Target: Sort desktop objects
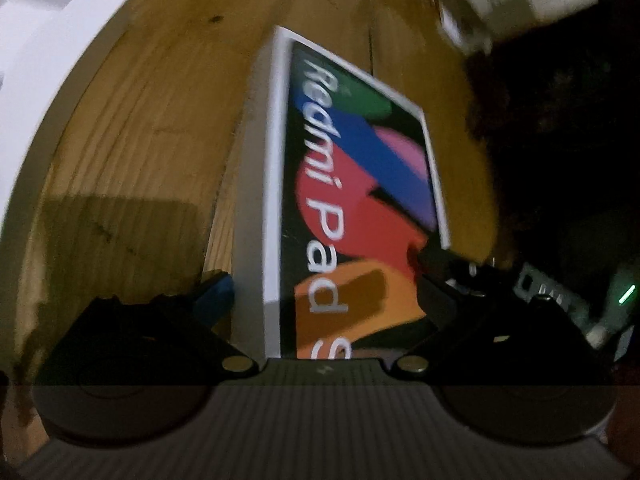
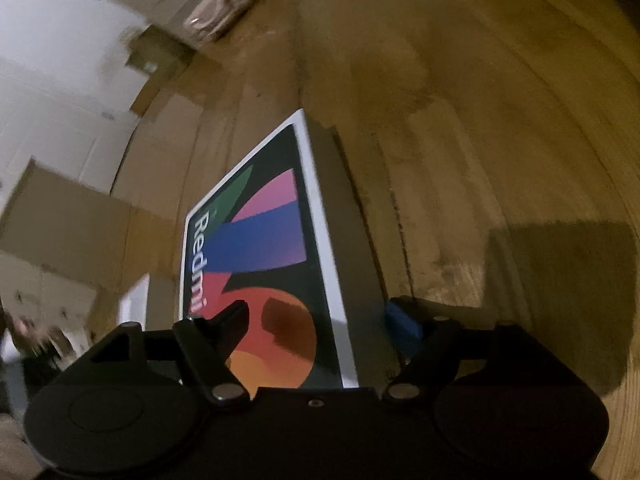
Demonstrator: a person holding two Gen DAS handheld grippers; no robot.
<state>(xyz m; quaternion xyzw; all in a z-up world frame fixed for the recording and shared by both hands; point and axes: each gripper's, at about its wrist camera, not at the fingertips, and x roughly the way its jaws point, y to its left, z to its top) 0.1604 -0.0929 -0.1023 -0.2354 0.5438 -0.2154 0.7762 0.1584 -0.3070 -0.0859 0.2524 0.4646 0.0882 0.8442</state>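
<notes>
A flat tablet box (image 1: 360,184) with a white rim and a lid of coloured shapes on black, lettered "Redmi Pad", lies on the wooden table (image 1: 168,112). My left gripper (image 1: 322,282) stands open across its near end. Its blue-padded left finger (image 1: 216,292) is beside the box's white side, and its right finger (image 1: 432,276) is over the lid's right part. The right wrist view shows the same box (image 2: 264,248) from the other long side. There my right gripper (image 2: 316,320) is open, with one finger (image 2: 224,320) over the lid and the blue pad (image 2: 404,328) beside the grey side wall.
Brown cardboard boxes (image 2: 60,216) stand past the table's left edge in the right wrist view, and a wrapped packet (image 2: 220,8) lies at the far end. A small white object (image 2: 136,304) sits near the tablet box. Dark equipment with a green light (image 1: 624,296) fills the left wrist view's right side.
</notes>
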